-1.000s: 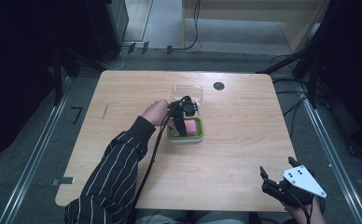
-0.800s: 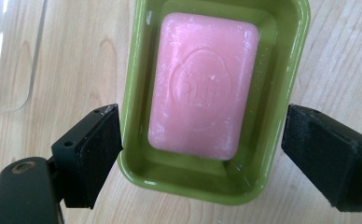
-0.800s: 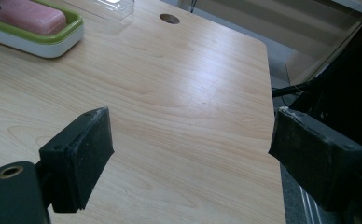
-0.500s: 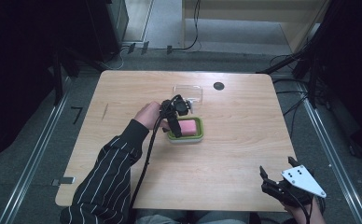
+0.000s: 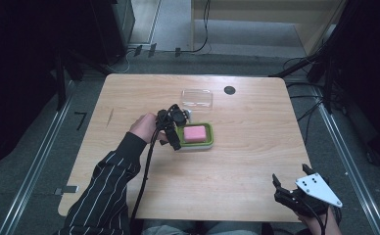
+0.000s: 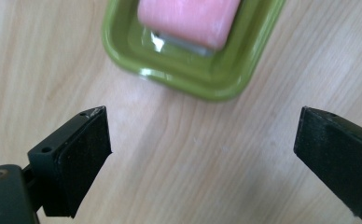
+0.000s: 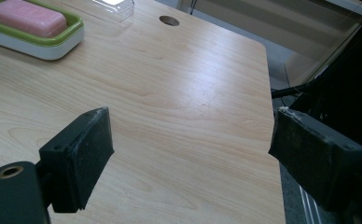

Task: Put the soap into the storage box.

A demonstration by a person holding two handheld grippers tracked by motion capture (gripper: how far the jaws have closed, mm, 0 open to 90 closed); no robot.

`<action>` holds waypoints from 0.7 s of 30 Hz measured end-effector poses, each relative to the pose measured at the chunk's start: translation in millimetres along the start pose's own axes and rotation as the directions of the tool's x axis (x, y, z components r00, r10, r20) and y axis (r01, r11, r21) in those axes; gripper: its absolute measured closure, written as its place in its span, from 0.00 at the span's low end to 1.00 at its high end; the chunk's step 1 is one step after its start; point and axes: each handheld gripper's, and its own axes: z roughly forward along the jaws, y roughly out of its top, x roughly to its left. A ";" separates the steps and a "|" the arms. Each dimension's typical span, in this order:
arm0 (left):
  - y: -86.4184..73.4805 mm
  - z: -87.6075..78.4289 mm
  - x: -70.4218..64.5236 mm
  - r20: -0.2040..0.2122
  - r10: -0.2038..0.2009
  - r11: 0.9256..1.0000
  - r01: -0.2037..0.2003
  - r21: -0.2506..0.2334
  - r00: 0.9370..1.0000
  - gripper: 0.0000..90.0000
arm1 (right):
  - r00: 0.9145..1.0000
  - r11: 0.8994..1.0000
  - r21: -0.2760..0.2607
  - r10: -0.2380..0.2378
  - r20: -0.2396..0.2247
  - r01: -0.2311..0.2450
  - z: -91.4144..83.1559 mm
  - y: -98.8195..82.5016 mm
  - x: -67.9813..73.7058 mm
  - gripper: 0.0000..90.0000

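The left gripper (image 5: 176, 128) stood with its jaws wide apart and empty, just beside the one green-rimmed rectangular plastic dish (image 5: 196, 136). In that dish lay one pink rectangular soap bar (image 5: 195, 132). One clear plastic lid (image 5: 197, 98) lay just beyond on the light wooden table (image 5: 237, 161). The right gripper (image 5: 282, 192), also wide and empty, hung at the table's near right corner. Half a second before, the left gripper had been over the dish; it had since drawn back to the dish's left end.

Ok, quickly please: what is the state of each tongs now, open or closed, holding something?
Left tongs: open, empty, above the table beside the green dish.
Right tongs: open, empty.
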 end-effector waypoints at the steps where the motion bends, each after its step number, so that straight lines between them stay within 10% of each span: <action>1: -3.0 -0.6 0.2 -0.003 -0.004 1.000 0.004 0.002 1.000 0.05 | 1.000 1.000 0.000 0.001 -0.001 -0.001 0.0 0.0 0.0 0.15; 21: -77.4 13.4 -16.9 -0.023 -0.221 0.975 0.222 0.030 0.975 0.07 | 1.000 1.000 -0.014 0.009 0.003 -0.009 -0.5 0.1 0.0 0.15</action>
